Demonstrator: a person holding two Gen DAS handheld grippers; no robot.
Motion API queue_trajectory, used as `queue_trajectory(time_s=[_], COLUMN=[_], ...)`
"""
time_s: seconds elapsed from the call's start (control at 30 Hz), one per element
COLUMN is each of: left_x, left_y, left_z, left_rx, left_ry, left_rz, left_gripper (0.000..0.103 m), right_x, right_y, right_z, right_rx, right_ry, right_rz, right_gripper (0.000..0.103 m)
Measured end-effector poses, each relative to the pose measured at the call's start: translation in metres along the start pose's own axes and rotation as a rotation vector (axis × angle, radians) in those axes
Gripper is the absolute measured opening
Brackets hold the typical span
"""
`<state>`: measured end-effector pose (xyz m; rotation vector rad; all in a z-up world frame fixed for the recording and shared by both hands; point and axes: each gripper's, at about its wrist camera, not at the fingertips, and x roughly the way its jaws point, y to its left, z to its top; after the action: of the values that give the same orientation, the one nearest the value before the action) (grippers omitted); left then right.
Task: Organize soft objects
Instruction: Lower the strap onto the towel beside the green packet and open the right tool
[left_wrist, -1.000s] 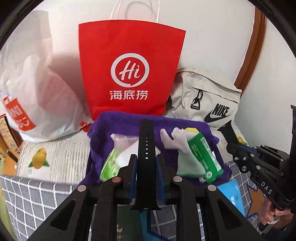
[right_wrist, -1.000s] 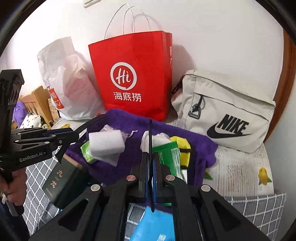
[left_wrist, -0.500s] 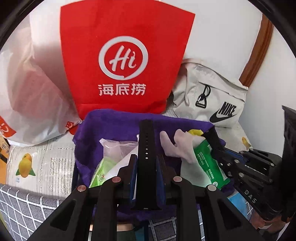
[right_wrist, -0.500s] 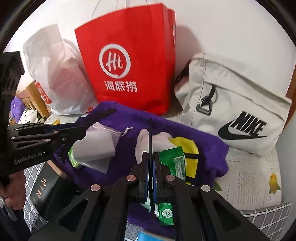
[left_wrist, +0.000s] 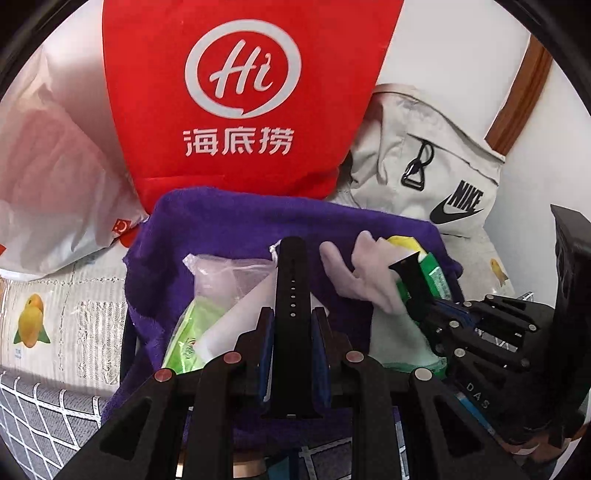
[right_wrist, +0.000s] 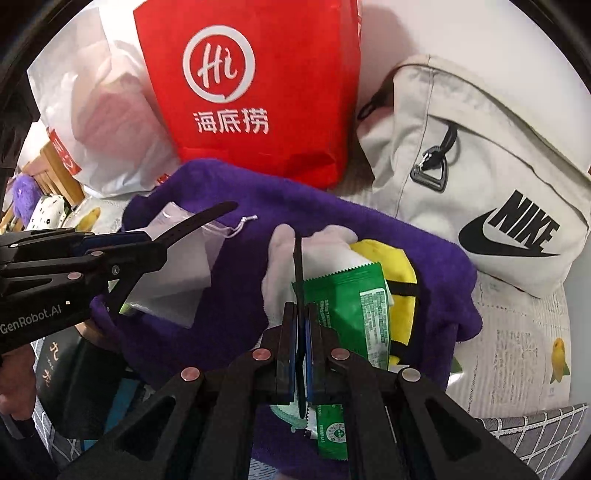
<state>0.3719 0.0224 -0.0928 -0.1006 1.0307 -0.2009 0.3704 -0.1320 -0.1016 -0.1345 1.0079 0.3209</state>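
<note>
My left gripper (left_wrist: 291, 321) is shut on a black watch strap (left_wrist: 291, 273) with a row of holes, which stands flat between the pads. My right gripper (right_wrist: 301, 314) is shut on a second black strap (right_wrist: 298, 266), seen edge-on. Both hang close above a purple towel (left_wrist: 240, 221) heaped with soft items. These include a white glove (right_wrist: 280, 266), a green packet (right_wrist: 351, 302), a white drawstring pouch (left_wrist: 229, 273), a light green packet (left_wrist: 188, 332) and a yellow piece (right_wrist: 391, 266). The right gripper (left_wrist: 424, 306) with its strap (left_wrist: 410, 273) shows over the glove in the left wrist view.
A red paper bag (left_wrist: 240, 92) stands right behind the towel. A white plastic bag (left_wrist: 55, 184) lies to its left and a beige Nike bag (right_wrist: 480, 166) to its right. A grey checked cloth (left_wrist: 37, 413) and a dark box (right_wrist: 55, 369) lie near the front.
Both grippers have sunk and moved in toward the purple towel, so the red bag's top has left the picture. Each still grips its strap.
</note>
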Motion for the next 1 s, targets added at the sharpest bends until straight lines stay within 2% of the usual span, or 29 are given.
queue_trajectory(time_s=[0.6,0.67,0.77,0.9,0.93,1.0], left_x=[0.005,0.005,0.002,0.002,0.002,0.001], left_y=[0.001,0.002,-0.001,-0.007,-0.009,-0.012], left_z=[0.002,0.001,0.000,-0.001,-0.001,0.000], left_rx=[0.012,0.006,0.025,0.040,0.043,0.046], left_ry=[0.008,0.012,-0.004,-0.004,-0.002,-0.003], left_rz=[0.001,-0.009,-0.027,-0.017,-0.012,-0.006], left_gripper=[0.021,0.024,0.030,0.030,0.030,0.032], right_x=[0.007,0.007,0.005,0.001,-0.001,-0.005], right_y=[-0.011,-0.013,-0.010,-0.008,-0.008,-0.008], right_z=[-0.005,-0.005,-0.006,-0.005,-0.005,-0.004], right_rx=[0.029,0.039,0.030,0.013,0.013,0.013], right_ry=[0.026,0.027,0.018,-0.008,-0.017,-0.033], right_rz=[0.015,0.027,0.022,0.024,0.022,0.017], right_gripper=[0.006,0.008,0.018,0.042,0.046,0.046])
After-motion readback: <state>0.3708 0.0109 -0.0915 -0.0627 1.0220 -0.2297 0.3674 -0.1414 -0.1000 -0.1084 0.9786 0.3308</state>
